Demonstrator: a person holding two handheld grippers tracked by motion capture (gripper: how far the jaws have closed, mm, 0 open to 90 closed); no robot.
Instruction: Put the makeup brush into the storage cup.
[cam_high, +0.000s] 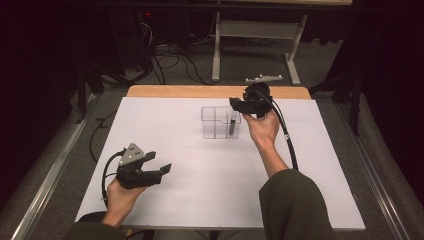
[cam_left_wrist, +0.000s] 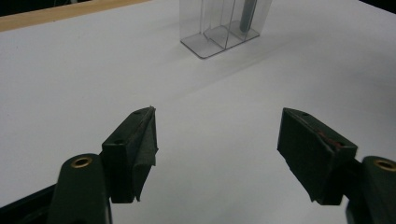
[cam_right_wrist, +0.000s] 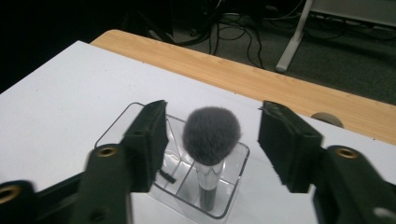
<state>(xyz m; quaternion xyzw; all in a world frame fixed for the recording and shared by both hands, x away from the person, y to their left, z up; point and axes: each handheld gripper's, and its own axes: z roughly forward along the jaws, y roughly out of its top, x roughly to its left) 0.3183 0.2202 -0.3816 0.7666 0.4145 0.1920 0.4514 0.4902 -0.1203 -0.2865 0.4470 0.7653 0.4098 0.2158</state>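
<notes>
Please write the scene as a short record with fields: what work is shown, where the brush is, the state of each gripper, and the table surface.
work: makeup brush placed in clear organizer
brush position: upright, bristles up, handle in one end compartment
organizer: transparent, with dividers, stands on the white sheet near the far edge
right gripper: above the organizer, jaws open on both sides of the brush head, not touching it
left gripper: near the front left of the table, jaws open, nothing between them
table surface: white sheet over a wooden top
</notes>
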